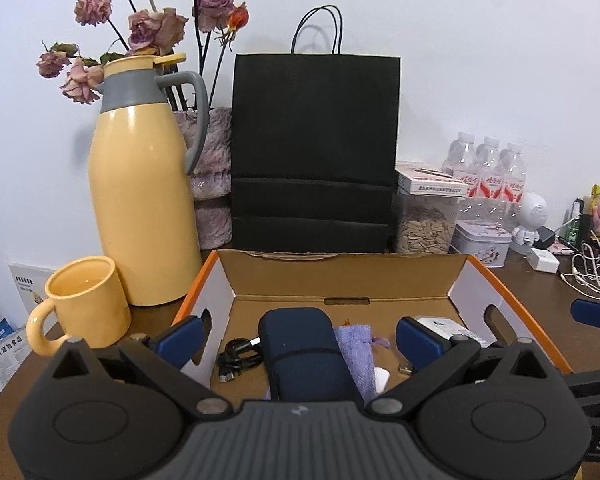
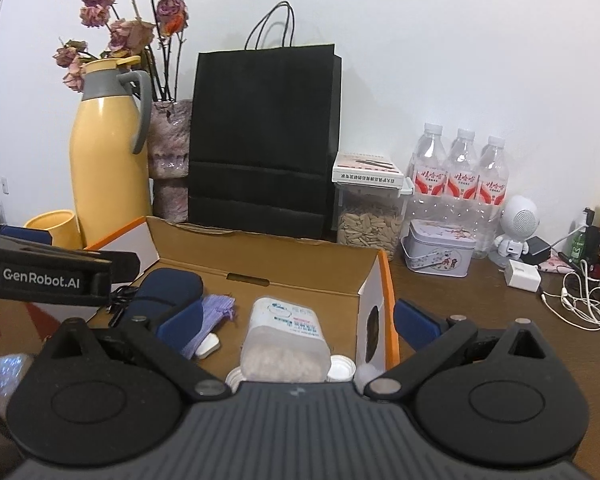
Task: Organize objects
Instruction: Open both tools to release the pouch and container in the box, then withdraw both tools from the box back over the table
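An open cardboard box (image 1: 340, 258) with orange edges sits on the brown table. In it lie a dark blue case (image 1: 304, 356), a coiled black cable (image 1: 238, 356), a purple pouch (image 1: 358, 348) and a white bottle (image 1: 444, 326) on its side. My left gripper (image 1: 300, 340) hangs open over the box, its fingers wide on either side of the blue case without touching it. In the right wrist view my right gripper (image 2: 298, 326) is open too, straddling the white bottle (image 2: 284, 336) and the box's right wall (image 2: 380, 312). The blue case (image 2: 168, 286) and pouch (image 2: 216, 308) lie further left.
A yellow thermos (image 1: 140, 208) and yellow mug (image 1: 86, 304) stand left of the box. A black paper bag (image 1: 312, 152) and a vase of dried roses (image 1: 214, 184) are behind it. To the right are a seed jar (image 2: 368, 224), water bottles (image 2: 460, 176), a tin (image 2: 436, 252) and chargers with white cables (image 2: 580, 296).
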